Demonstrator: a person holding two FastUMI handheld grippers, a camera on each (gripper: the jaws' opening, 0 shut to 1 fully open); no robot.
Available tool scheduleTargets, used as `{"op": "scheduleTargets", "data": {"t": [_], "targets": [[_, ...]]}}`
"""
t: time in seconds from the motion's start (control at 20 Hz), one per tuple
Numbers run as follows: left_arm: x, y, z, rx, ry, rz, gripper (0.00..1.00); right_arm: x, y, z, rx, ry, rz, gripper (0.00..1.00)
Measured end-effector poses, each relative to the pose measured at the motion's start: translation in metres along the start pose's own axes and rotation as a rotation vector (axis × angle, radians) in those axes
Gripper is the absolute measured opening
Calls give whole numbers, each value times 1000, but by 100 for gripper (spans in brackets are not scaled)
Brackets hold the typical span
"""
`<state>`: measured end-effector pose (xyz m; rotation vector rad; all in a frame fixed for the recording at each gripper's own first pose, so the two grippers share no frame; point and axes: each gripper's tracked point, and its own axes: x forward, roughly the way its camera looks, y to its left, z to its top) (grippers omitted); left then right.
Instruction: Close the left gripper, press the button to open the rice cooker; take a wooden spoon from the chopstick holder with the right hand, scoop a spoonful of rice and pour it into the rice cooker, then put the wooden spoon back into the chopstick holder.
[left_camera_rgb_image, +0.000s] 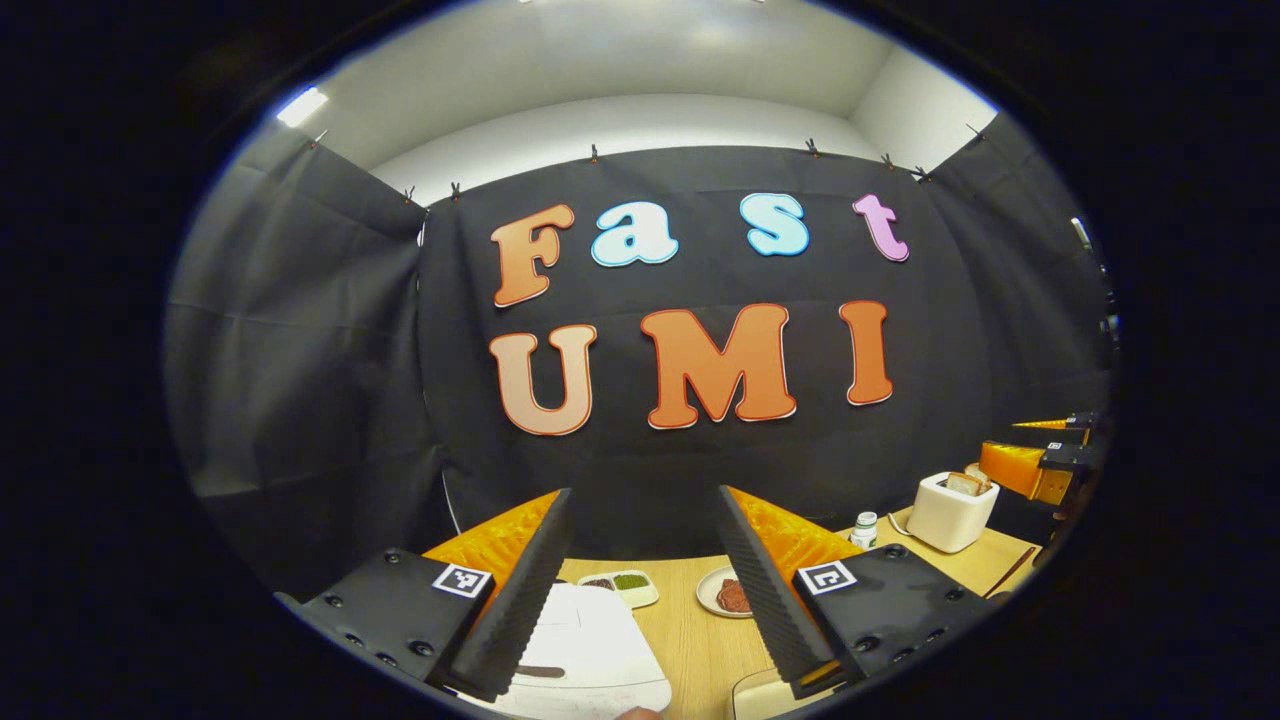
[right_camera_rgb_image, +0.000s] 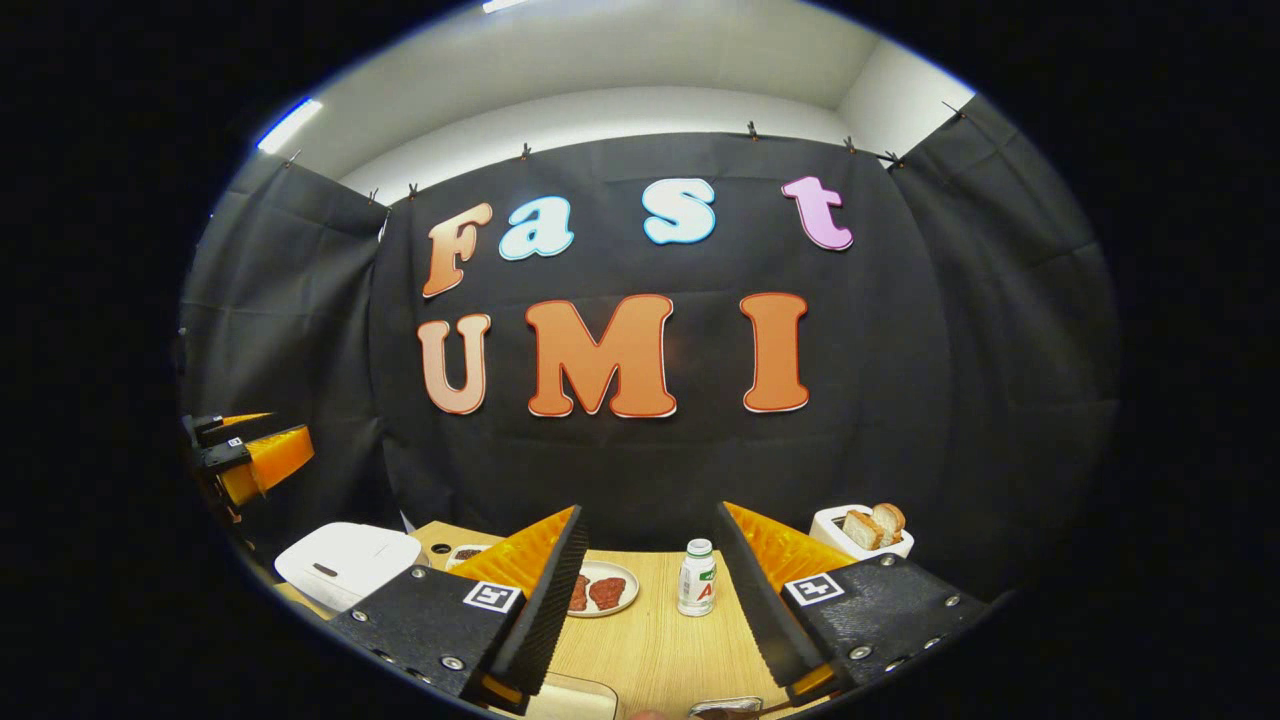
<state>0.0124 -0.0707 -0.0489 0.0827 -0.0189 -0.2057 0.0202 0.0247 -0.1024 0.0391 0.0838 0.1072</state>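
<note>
Here both tools are hovering with fingers spread wide, gripping nothing: the left tool (left_camera_rgb_image: 640, 590) is hanging above the white rice cooker (left_camera_rgb_image: 590, 650), lid down, on the desk (left_camera_rgb_image: 700, 640); the right tool (right_camera_rgb_image: 650, 600) is hanging beside it.

In the left gripper view the rice cooker (left_camera_rgb_image: 585, 650) lies on the table (left_camera_rgb_image: 700, 640) between and below the left gripper's (left_camera_rgb_image: 640, 590) spread fingers, with a two-part dish (left_camera_rgb_image: 622, 586) beyond it and a plate (left_camera_rgb_image: 728, 592) just inside the right finger. A small bottle (left_camera_rgb_image: 864, 529) and a toaster (left_camera_rgb_image: 950, 510) stand farther right, toward the right gripper (left_camera_rgb_image: 1050, 450). In the right gripper view the plate and bottle sit between that gripper's fingers, the cooker to their left.
</note>
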Motion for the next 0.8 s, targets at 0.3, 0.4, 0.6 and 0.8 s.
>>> {"op": "scheduleTargets", "data": {"t": [0.3,0.4,0.6,0.8], "targets": [[-9,-8,-11,-64,26,-6,93,-4,-1,-8,10,17,-15,81],[-12,-3,-12,-46,29,12,96,-6,0,-10,13,28,-15,81],[-9,-1,-11,-27,29,14,99,-6,3,-13,9,38,-7,81],[-13,-2,-12,-88,37,15,96,-7,5,-14,4,44,0,81]]}}
